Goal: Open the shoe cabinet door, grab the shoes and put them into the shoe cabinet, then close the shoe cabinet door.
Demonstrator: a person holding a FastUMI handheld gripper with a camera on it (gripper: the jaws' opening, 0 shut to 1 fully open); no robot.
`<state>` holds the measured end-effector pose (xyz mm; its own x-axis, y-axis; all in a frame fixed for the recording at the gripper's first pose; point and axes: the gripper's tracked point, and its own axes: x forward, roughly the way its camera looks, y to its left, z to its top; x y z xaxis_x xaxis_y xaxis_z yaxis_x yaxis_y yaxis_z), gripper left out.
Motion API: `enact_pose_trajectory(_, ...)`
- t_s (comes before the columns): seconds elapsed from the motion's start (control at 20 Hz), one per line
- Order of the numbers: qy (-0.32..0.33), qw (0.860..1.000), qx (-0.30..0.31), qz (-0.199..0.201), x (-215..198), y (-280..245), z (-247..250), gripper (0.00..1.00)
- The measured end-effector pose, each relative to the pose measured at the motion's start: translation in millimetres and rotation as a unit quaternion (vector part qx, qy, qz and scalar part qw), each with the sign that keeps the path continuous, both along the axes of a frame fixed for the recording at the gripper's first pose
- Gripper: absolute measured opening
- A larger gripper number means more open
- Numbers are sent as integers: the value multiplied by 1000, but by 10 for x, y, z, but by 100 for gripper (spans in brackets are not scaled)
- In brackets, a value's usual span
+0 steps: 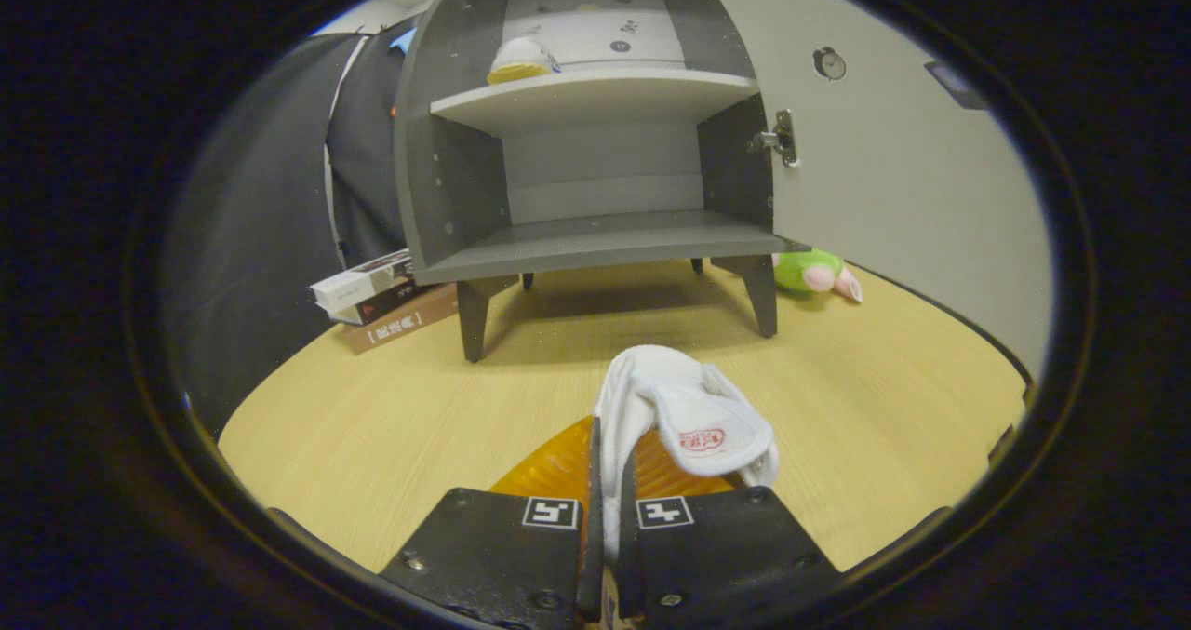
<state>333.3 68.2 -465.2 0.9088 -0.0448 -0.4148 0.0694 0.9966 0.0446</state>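
The gripper [609, 481] has its two fingers pressed close together, and between them they pinch the edge of a white slipper [693, 416]. The slipper has a yellow ribbed sole [558, 462], which shows on both sides of the fingers, and a small red mark on its white upper. It hangs just ahead of the fingers, above the light wooden table [372, 425], and I cannot tell if it touches the table.

Beyond the slipper stands the grey shoe cabinet [595, 174] on its short legs. Its door [893, 165] is open and swung to the right side, with a metal hinge [782, 137] at the edge where the door meets the cabinet body. Inside there are two levels. On the upper shelf [595, 95] lies a second slipper [521, 60], white with a yellow sole, near the left wall. The lower compartment [595, 239] holds nothing.

To the left of the cabinet, a small stack of books [381, 297] lies on the table, near the front left leg. To the right, under the open door, there is a green plush toy [814, 272] with pink parts, partly hidden behind the right leg of the cabinet. A dark cloth [270, 239] hangs behind the books
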Motion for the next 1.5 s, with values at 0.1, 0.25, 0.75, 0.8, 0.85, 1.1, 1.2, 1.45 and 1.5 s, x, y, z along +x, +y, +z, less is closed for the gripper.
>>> enact_pose_trajectory(0.1,-16,1000,-10,6,-101,30,238,10)
enact_pose_trajectory(0.25,-46,998,-26,16,-228,87,638,10)
enact_pose_trajectory(0.75,-136,987,-48,72,-345,282,2294,10)
enact_pose_trajectory(0.8,-136,987,-43,79,-328,296,2462,10)
enact_pose_trajectory(0.85,-135,987,-33,85,-308,304,2624,10)
enact_pose_trajectory(1.1,-146,986,-54,56,87,47,3362,10)
enact_pose_trajectory(1.2,-147,986,-73,32,293,-78,3605,10)
enact_pose_trajectory(1.45,-152,979,-130,34,822,-51,4090,10)
enact_pose_trajectory(1.5,-157,977,-137,38,907,5,4171,10)
